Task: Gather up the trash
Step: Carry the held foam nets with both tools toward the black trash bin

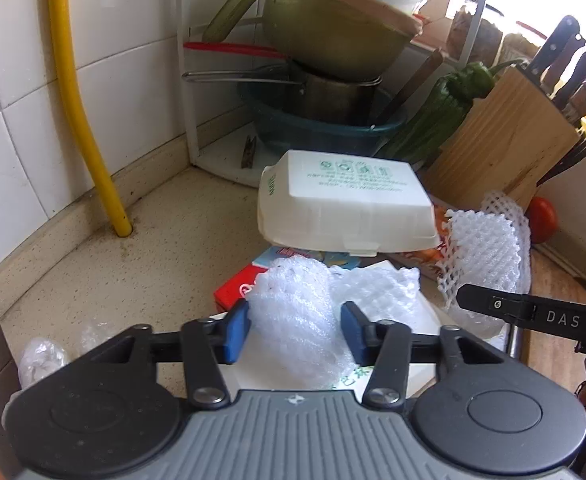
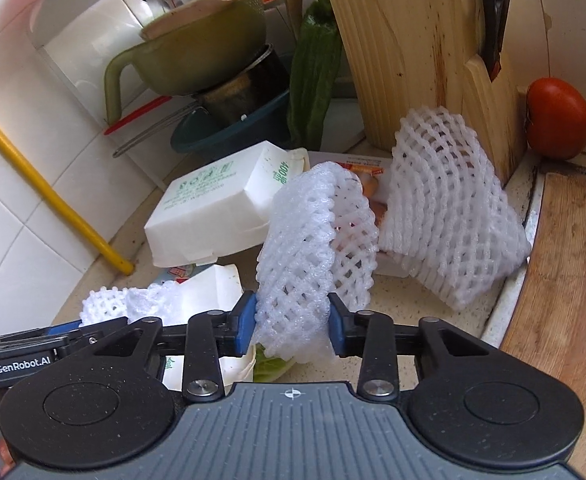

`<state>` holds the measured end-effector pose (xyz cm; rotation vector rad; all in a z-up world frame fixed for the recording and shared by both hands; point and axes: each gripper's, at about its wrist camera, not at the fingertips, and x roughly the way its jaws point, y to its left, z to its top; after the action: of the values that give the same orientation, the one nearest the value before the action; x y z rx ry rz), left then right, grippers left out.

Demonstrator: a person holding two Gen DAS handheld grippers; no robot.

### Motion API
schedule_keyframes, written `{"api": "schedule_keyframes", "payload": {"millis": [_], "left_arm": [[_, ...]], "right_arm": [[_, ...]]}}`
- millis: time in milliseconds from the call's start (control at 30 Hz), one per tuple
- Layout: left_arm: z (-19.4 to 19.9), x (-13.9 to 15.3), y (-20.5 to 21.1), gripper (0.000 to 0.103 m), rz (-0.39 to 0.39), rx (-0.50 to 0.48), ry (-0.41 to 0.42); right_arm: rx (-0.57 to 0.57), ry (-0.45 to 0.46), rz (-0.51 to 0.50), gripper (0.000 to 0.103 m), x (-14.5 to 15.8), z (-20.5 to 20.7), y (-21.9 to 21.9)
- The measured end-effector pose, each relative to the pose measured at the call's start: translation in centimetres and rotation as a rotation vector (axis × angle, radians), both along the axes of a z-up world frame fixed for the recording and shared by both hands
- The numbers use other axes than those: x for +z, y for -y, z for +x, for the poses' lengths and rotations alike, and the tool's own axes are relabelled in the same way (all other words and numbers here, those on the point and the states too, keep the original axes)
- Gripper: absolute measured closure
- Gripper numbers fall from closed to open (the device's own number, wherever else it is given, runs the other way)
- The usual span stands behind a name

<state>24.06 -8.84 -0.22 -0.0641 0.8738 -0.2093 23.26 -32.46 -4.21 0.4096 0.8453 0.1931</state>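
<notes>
Pinching is being done by both grippers on a speckled counter (image 1: 141, 248). A crumpled foam net (image 1: 293, 312) is being squeezed between the blue pads of the left gripper (image 1: 296, 330), the jaws being partly closed against its two sides; the net is being bulged forward and upward out of the gap. Beneath and just ahead of these jaws, a red packet (image 1: 233, 292) and white paper (image 1: 409, 312) are being covered partly by that net. Farther ahead, a white foam box (image 1: 345, 204) is being propped on the litter, and a second net (image 1: 485, 248) is lying to the right of the jaws, beside a knife block (image 1: 501, 148). In the right wrist view, another net sleeve (image 2: 313, 256) is being clamped at its near end by the right gripper (image 2: 293, 326), the pads being pressed into the mesh from both sides while the rest is being arched up and ahead. To the right of these jaws, a loose net (image 2: 445, 216) is being leaned against the block (image 2: 405, 48), with a tomato (image 2: 557, 120) beyond it. The foam box (image 2: 213, 208) is lying ahead and to the left, and a green scrap (image 2: 269, 364) is being hidden partly under the jaws.
</notes>
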Motion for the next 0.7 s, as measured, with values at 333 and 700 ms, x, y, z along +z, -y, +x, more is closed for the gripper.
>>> {"api": "schedule_keyframes", "payload": {"millis": [333,700], "left_arm": [[-1.4,1.6,0.0,0.08,-0.051,-0.03,0.037],[-2.9,1.8,0.0,0.08,-0.056,-0.032,0.042]], "right_arm": [[0.037,0.071,0.001,0.066,2.3,-2.0,-0.2],[0.087,0.096,-0.031,0.069,3.1,-3.4,-1.2]]}}
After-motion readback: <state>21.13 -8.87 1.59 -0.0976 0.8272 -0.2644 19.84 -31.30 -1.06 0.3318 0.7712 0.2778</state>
